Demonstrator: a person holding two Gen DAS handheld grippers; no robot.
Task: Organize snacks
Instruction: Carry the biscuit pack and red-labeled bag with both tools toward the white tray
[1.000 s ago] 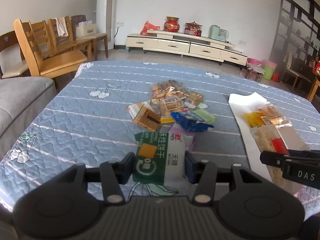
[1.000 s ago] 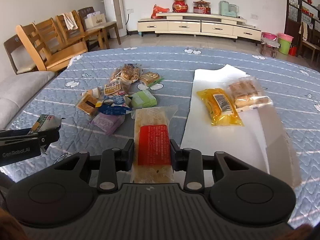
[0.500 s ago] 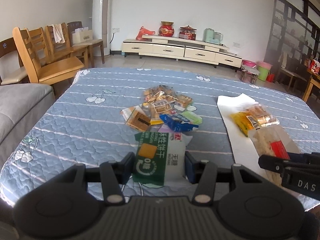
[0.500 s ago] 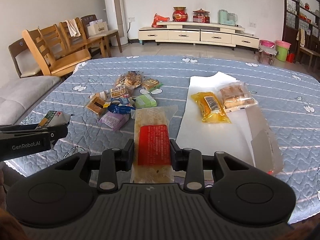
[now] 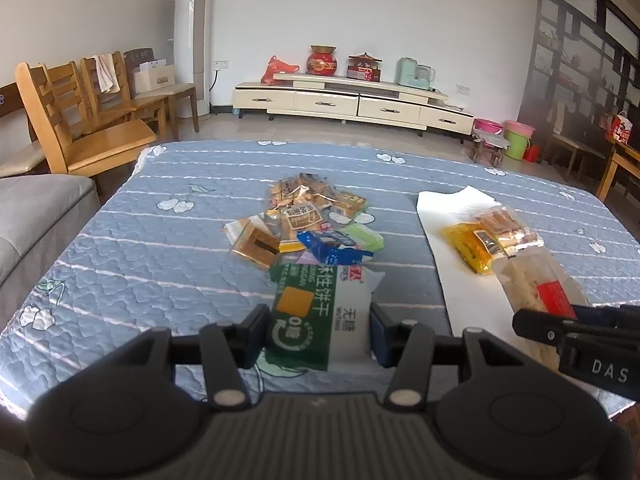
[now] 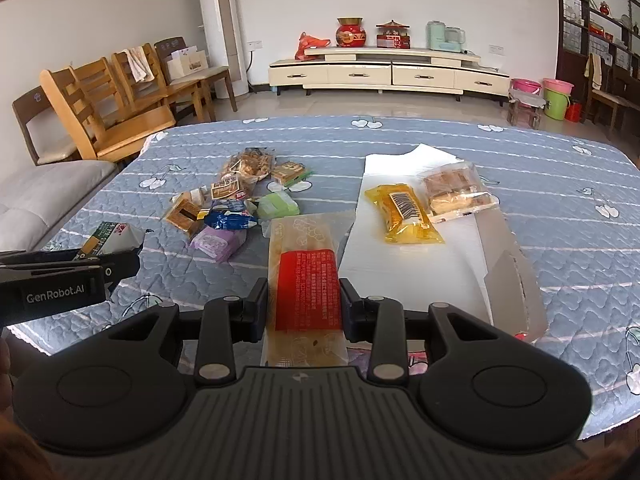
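Left wrist view. The left gripper (image 5: pixel 317 332) was clamped on a green-and-white biscuit pack (image 5: pixel 316 316), the jaws pressing its two long sides. The pack's long axis ran toward 12 o'clock, straight out along the fingers, and it was held above the table. Directly beyond its far end, at 12 o'clock, lay the loose snack pile (image 5: pixel 308 222). At 2 o'clock lay the white paper sheet (image 5: pixel 452 204), carrying a yellow packet (image 5: pixel 468 246) and a clear cake packet (image 5: pixel 508 228). The right gripper (image 5: pixel 580 336) entered from 3 o'clock.

Right wrist view. The right gripper (image 6: pixel 303 304) was closed on a long clear wafer pack with a red label (image 6: pixel 306 276), gripped across its width at the label. Its long axis likewise pointed to 12 o'clock. The sheet (image 6: pixel 420 264) began just beside the pack's right edge, at 1 o'clock, so this hand was judged the nearer to it; the sorted packets (image 6: pixel 406 216) lay farther along that bearing. A folded white carton (image 6: pixel 516 280) sat on the sheet at 3 o'clock. The left gripper (image 6: pixel 68 276) with its pack stood at 9 o'clock, well apart from the sheet.

Surface and room. The table wore a quilted blue cloth (image 6: pixel 580 248) with cherry motifs, soft and uneven. Wooden chairs (image 6: pixel 104 108) stood at 10 o'clock, a cream cabinet (image 6: pixel 388 74) at 12 o'clock.
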